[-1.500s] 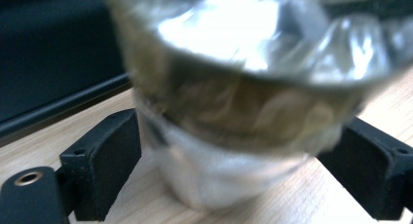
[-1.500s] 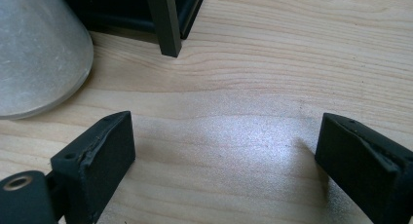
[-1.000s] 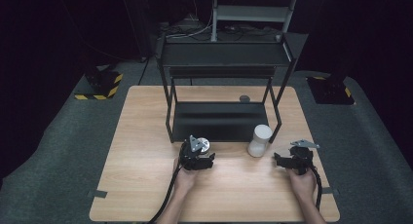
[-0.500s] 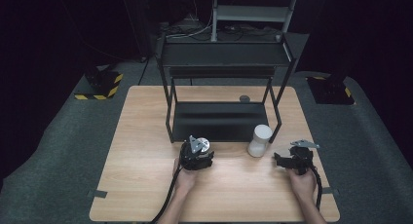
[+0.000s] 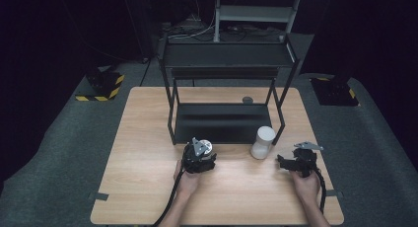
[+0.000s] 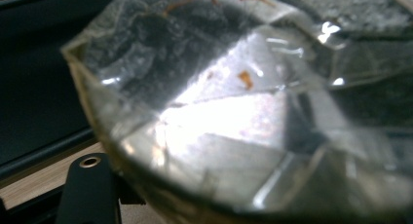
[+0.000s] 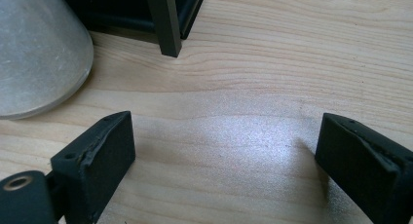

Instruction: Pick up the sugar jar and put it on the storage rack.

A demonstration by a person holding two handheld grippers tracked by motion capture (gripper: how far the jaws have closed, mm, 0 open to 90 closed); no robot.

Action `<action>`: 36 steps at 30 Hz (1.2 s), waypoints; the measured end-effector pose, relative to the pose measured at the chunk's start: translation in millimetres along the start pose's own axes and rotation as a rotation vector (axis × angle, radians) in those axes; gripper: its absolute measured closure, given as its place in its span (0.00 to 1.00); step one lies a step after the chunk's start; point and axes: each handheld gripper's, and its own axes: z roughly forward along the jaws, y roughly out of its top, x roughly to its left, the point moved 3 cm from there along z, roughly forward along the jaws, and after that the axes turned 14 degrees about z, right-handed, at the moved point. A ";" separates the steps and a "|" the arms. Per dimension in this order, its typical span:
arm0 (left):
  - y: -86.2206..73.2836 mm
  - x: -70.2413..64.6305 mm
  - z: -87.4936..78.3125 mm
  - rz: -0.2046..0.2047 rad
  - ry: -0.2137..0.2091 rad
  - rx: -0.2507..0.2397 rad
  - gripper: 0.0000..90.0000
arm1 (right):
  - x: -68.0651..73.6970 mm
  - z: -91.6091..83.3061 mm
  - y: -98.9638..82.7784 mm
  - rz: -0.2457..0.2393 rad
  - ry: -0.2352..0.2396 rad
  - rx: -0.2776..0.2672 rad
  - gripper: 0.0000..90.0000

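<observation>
The left hand-held gripper [image 5: 198,160] has just been closing and is now gripping a clear crinkly container [image 6: 253,117] right in front of the black rack [image 5: 224,123]. I'd be keeping the squeeze gentle when lifting. The right hand-held gripper [image 7: 224,165] is sitting wide open near the white cup [image 5: 262,142].

Black rack [image 5: 224,123] blocks the back of the table [image 5: 143,187]; white cup [image 5: 262,142] stands near its right leg; front's open.

Pale wood-grain surface [image 5: 148,187], black rack [image 5: 222,121], frosted white cup [image 5: 262,142], clear glassy container [image 6: 253,117] with orange flecks.
</observation>
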 end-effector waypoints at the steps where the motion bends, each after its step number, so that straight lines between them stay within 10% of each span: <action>1: 0.9 0.8 -0.6 0.004 -0.006 0.003 0.34 | 0.0 0.0 0.0 0.000 0.000 0.000 0.07; 36: 73.0 49.3 -57.4 0.043 -0.130 0.021 0.34 | -0.2 0.1 0.0 -0.001 0.000 0.000 0.07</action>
